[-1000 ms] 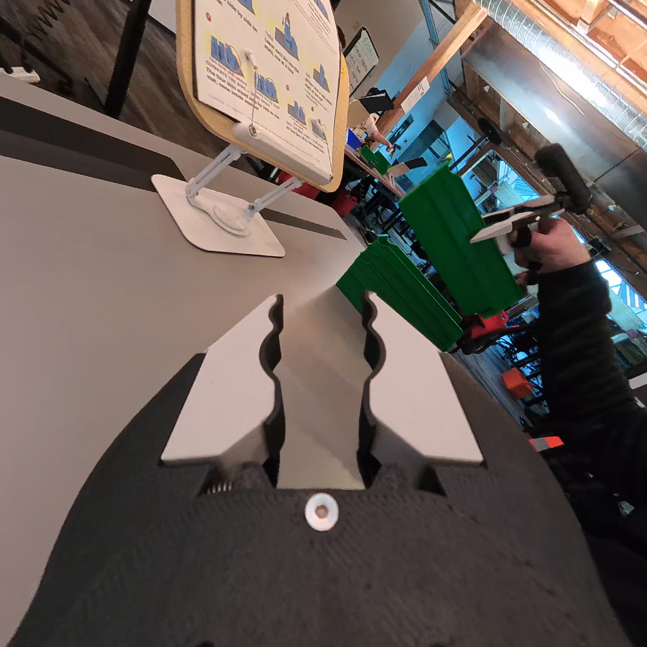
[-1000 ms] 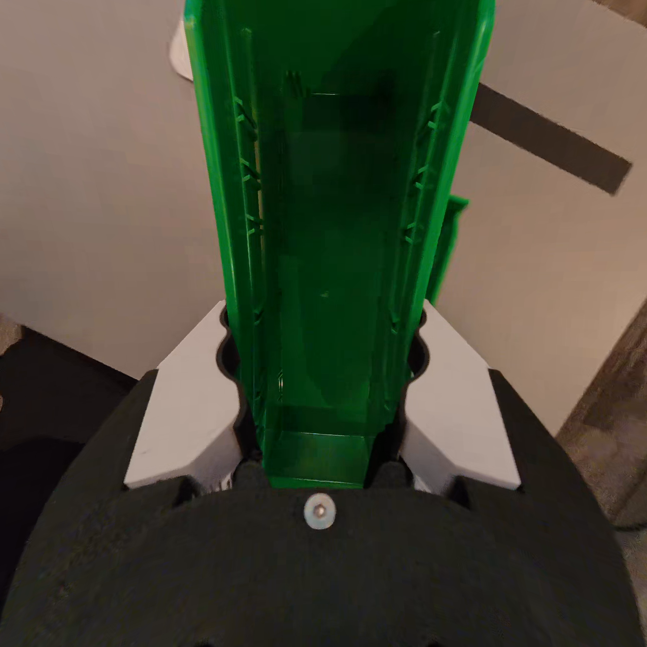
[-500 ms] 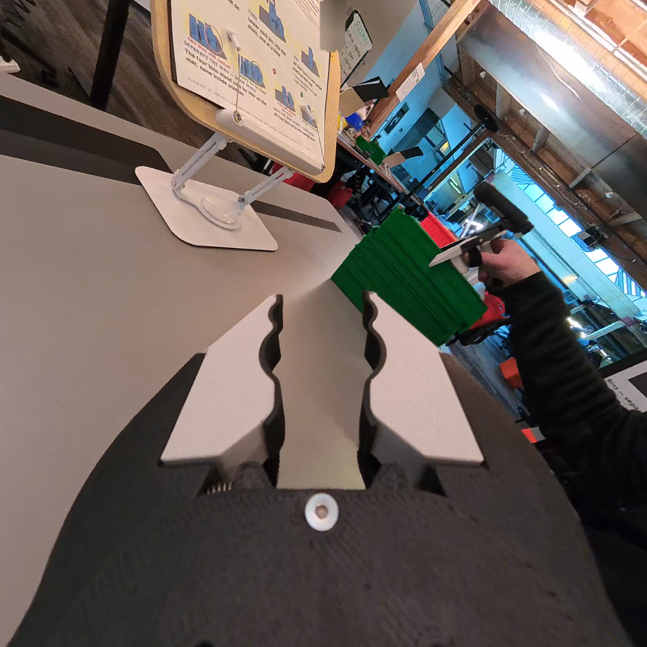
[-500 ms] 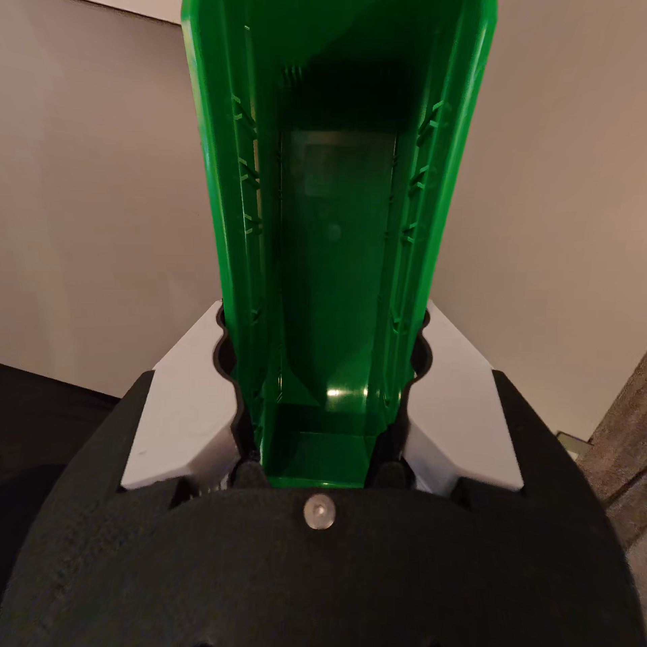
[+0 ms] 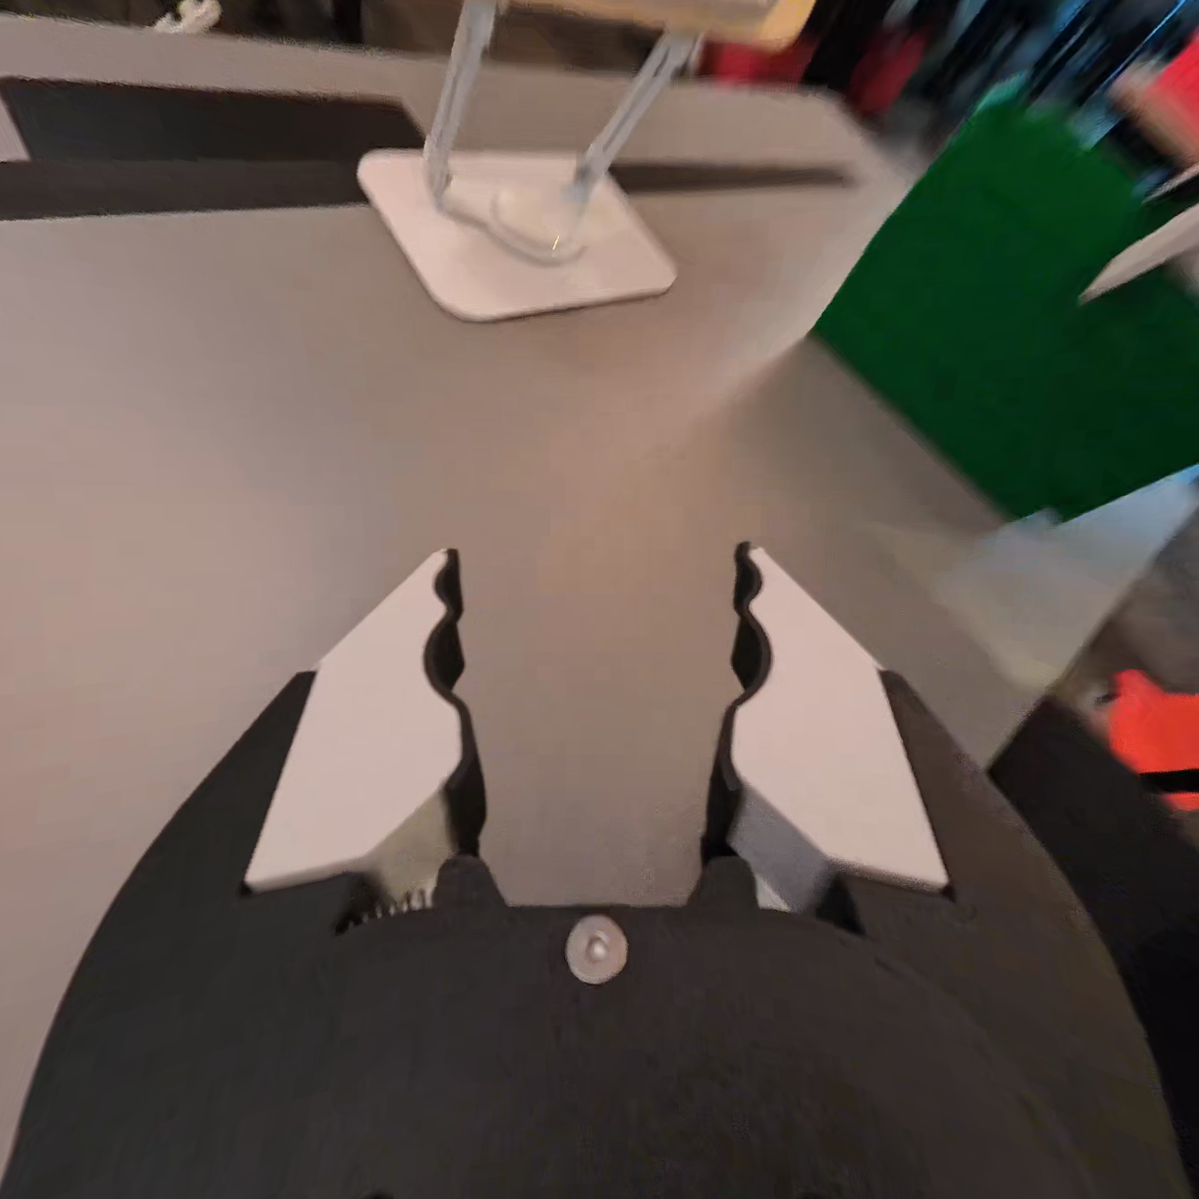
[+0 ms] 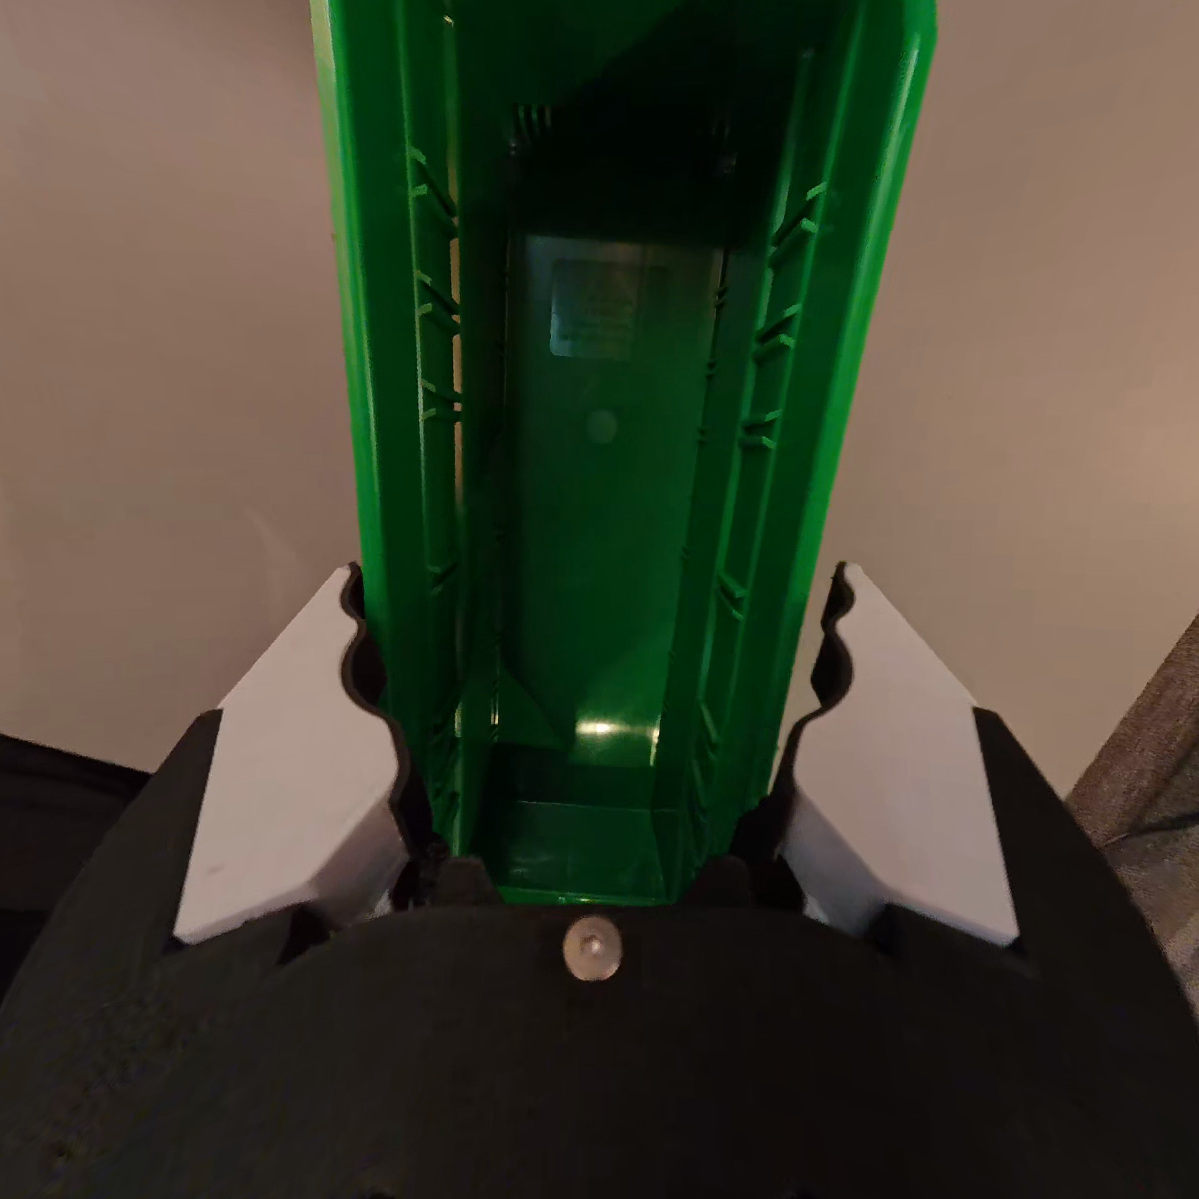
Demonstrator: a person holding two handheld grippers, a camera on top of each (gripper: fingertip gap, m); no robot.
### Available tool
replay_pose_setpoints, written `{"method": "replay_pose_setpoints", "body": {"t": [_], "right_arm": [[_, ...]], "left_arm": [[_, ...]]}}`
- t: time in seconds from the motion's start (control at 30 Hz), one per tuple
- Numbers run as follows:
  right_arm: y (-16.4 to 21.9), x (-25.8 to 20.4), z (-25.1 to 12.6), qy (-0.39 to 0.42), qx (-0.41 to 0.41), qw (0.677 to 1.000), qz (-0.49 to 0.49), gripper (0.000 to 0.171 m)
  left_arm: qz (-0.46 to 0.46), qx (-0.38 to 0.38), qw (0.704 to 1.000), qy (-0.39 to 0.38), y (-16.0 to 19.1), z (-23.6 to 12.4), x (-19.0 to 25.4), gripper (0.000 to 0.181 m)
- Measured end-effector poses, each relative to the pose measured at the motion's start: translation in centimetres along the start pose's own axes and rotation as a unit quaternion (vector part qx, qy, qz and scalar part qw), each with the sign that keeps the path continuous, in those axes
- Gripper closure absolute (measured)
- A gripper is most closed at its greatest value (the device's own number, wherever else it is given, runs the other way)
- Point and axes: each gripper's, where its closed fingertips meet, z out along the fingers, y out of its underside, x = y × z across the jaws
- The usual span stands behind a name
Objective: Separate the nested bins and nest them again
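A white stand base (image 5: 519, 246) sits flat on a grey table (image 5: 194, 454) toward its far edge, with 2 pale struts (image 5: 454, 97) rising from it to a wood-edged board (image 5: 649, 10) that is cut off at the top of the left wrist view. A dark strip (image 5: 194, 143) runs along the table's far edge behind the base. Past the table's right edge, blurred red (image 5: 746, 45) and orange shapes (image 5: 1161, 733) show; what they are cannot be told.
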Motion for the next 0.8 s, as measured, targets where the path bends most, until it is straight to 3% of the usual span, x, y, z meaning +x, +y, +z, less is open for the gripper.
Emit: {"method": "replay_pose_setpoints", "body": {"t": [0.07,0.2,0.3,0.53,0.7,0.8], "right_arm": [[-0.2,0.0,-0.3,0.007,0.018,1.000,-0.001,0.032],[-1.2,-0.3,-1.6,0.021,0.065,0.998,-0.011,0.023],[-1.0,-0.3,-1.8,0.041,0.065,0.997,-0.032,0.016],[-1.3,-0.6,-2.2,0.039,0.080,0.995,-0.054,0.016],[-1.4,-1.2,-2.6,0.018,0.076,0.995,-0.057,0.043],[-1.3,-1.1,-2.6,0.020,0.064,0.996,-0.063,0.050]], "left_arm": [[0.051,-0.037,0.996,-0.062,0.9,1.1,-0.5,0.080],[0.112,-0.058,0.986,-0.106,1.6,3.2,0.4,0.063],[0.149,-0.074,0.977,-0.133,2.1,4.1,0.6,0.060],[0.188,-0.092,0.966,-0.152,2.7,5.0,1.1,0.058],[0.190,-0.096,0.966,-0.146,3.0,5.3,1.3,0.058],[0.190,-0.104,0.966,-0.140,3.4,5.6,1.3,0.054]]}}
